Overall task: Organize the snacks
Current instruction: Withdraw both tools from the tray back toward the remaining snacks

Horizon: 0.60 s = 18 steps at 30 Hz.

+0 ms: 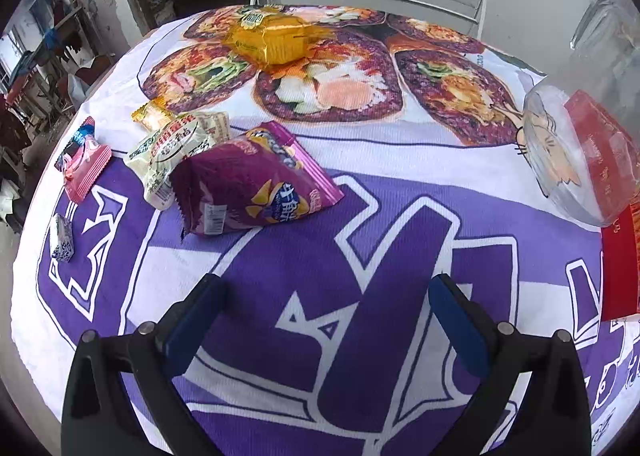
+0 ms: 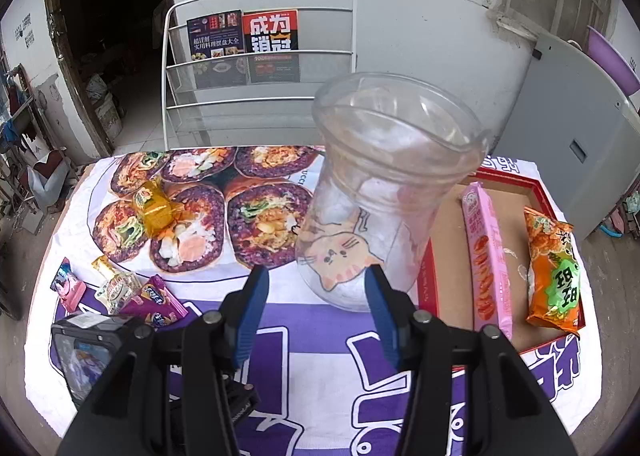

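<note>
The snacks I'm sorting lie in two groups on my desk, which is covered by a purple-and-white printed cloth. At the left, a purple crinkled chip bag lies against a cream-white wrapped pastry, with a small yellow candy packet, a pink wrapper and a tiny blue-white sweet close by. A golden foil packet sits farther back on the printed food picture. At the right, a long pink biscuit pack and an orange snack bag lie inside a shallow red cardboard tray. A clear plastic jar with a cat drawing stands tilted at the tray's left edge. My right tongs are half spread just before the jar, pinching nothing. My left tongs are spread wide over bare cloth, empty.
</note>
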### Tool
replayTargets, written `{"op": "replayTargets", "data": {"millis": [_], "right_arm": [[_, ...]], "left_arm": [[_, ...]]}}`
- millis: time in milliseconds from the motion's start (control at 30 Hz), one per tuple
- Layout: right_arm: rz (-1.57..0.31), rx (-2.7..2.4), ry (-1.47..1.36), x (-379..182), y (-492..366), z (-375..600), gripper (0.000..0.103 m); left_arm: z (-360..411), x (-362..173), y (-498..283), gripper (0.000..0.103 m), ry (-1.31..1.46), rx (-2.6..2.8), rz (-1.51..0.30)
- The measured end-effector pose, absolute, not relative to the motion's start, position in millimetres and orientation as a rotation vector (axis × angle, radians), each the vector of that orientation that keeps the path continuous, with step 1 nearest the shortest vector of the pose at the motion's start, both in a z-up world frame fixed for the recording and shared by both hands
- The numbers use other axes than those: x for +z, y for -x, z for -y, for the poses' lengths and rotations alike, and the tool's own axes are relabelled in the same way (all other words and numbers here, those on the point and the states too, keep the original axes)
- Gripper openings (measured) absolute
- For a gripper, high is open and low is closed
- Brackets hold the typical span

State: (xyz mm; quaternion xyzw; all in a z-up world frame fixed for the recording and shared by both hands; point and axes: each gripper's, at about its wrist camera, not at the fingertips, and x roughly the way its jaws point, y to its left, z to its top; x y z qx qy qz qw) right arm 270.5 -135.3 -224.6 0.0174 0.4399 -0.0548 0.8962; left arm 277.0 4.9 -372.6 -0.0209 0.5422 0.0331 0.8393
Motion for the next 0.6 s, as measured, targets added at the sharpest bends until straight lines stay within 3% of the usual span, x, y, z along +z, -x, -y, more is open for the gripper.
{"op": "replayTargets", "data": {"millis": [333,600], "right_arm": [[-0.819,-0.033,-0.083,-196.6,-267.0,92.2,0.049],[-0.816,0.064,-0.080,-190.0,-265.5,44.7,0.049]], "left_arm": [[1.3,-375.1,-265.5,0.103,0.003,0.011,-0.954],[0.9,-375.0,-265.7,0.103,0.004,0.005,-0.955]]}}
